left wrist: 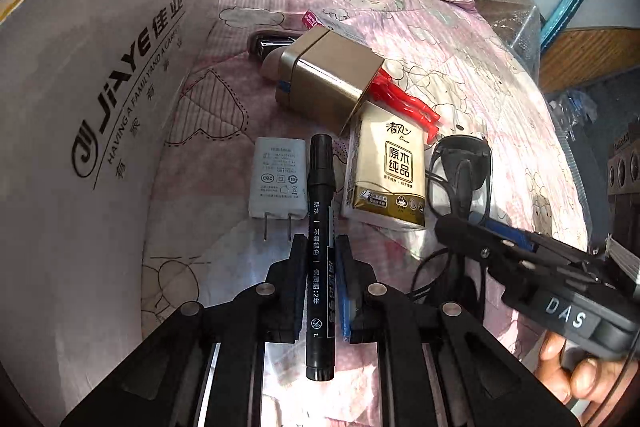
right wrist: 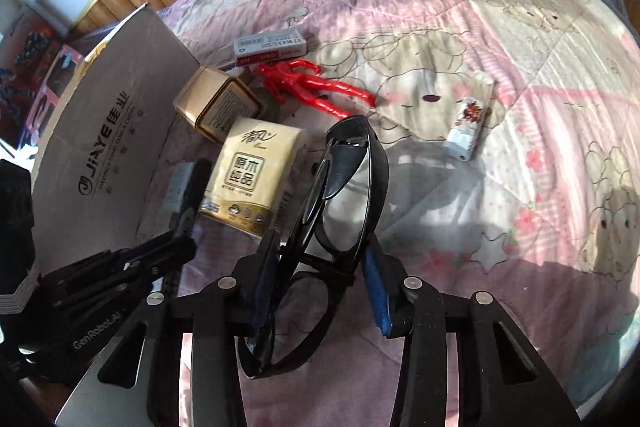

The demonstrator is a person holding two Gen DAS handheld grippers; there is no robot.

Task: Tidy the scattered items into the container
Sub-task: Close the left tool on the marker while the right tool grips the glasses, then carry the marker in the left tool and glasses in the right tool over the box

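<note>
Both hands loaded, carry step. Your left claw [left wrist: 320, 283] clamps marker [left wrist: 320, 211], jaws tight on barrel, low over bed [right wrist: 480, 27]. Your right claw [right wrist: 320, 279] pinches glasses [right wrist: 344, 195] by frame, jaws part-closed. Box [left wrist: 100, 107] stands at left, wall facing you. Next: lift over rim, release inside. Charger [left wrist: 276, 179], tissues [left wrist: 388, 179], tin [left wrist: 328, 75], red toy [right wrist: 316, 87] not yet binned.

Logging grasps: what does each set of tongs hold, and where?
Left tongs clamp the black marker mid-barrel. Right tongs grip the black glasses at the frame near the bridge.
</note>
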